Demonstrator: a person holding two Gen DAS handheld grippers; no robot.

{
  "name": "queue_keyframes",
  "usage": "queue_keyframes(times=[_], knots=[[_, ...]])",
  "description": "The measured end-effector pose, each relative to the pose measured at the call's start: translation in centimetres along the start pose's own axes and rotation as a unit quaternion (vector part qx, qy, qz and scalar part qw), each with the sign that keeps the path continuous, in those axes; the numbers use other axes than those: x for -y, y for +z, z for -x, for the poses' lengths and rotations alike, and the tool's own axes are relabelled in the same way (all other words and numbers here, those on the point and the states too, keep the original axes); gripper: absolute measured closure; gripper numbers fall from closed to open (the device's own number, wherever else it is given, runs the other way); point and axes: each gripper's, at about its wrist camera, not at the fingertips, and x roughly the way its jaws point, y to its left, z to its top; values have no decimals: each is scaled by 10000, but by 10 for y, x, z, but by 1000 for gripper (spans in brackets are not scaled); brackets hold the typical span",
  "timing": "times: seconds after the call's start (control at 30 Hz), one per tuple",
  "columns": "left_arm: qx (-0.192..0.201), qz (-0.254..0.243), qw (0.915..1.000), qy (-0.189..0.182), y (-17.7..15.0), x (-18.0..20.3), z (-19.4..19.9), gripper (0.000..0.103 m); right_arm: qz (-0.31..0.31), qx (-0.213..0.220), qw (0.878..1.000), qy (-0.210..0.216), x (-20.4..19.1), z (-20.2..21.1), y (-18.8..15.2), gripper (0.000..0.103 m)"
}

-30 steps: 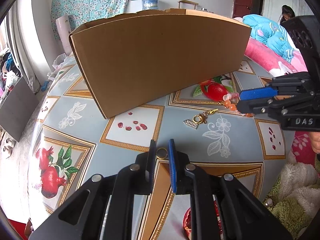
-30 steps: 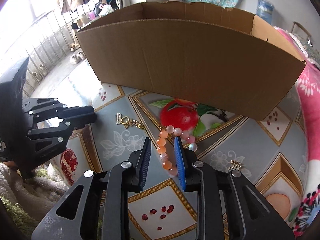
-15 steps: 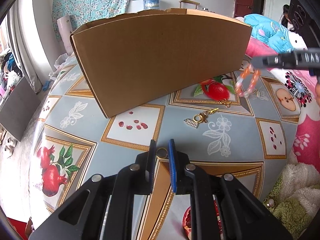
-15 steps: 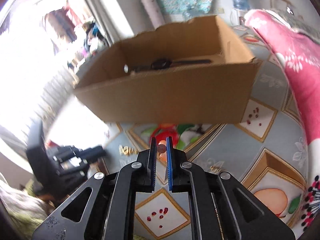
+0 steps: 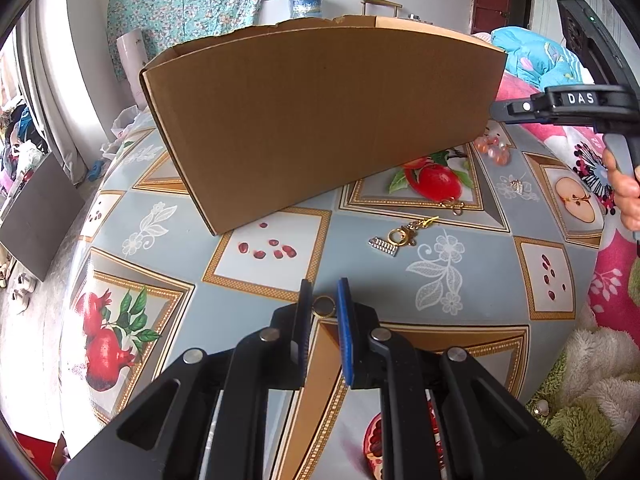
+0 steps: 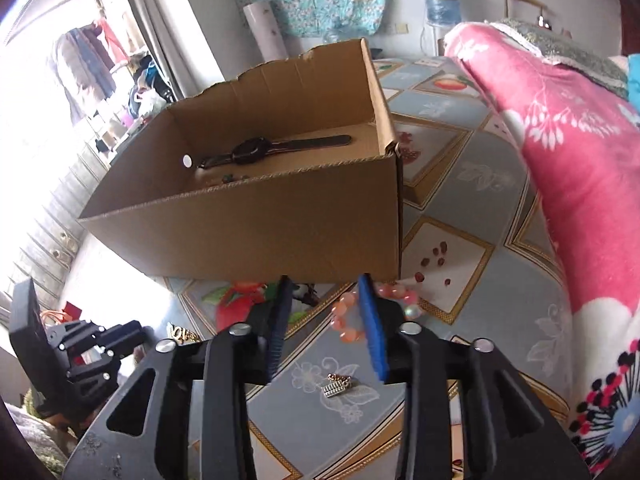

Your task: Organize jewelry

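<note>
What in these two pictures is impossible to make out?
- Left wrist view: the inside of the cardboard box is hidden by its near wall.
- Right wrist view: the dark bits beside the watch are too small to identify and are cut by the box rim.
- Left wrist view: whether the gold ring in the left gripper is lifted off the cloth.
- Left wrist view: the small gold charm is too tiny to identify.

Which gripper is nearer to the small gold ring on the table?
Left. The left gripper is shut on the gold ring; the right gripper hangs open by the cardboard box.
</note>
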Motion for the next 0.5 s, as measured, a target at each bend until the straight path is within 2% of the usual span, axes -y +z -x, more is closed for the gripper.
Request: queue_keyframes(times=[0.17,0.33,0.5], knots=[[-1,13,10000,-8,0,-1,0,91,184,-34,9998,23,-7,5,-12,64],[-3,34,10000,12,1,0,0,91,438,-334,9964,643,-34,-10,-25,64],[0,42,10000,42,0,0,0,91,958,-628,9860,1211,-75,-36,-29,78]])
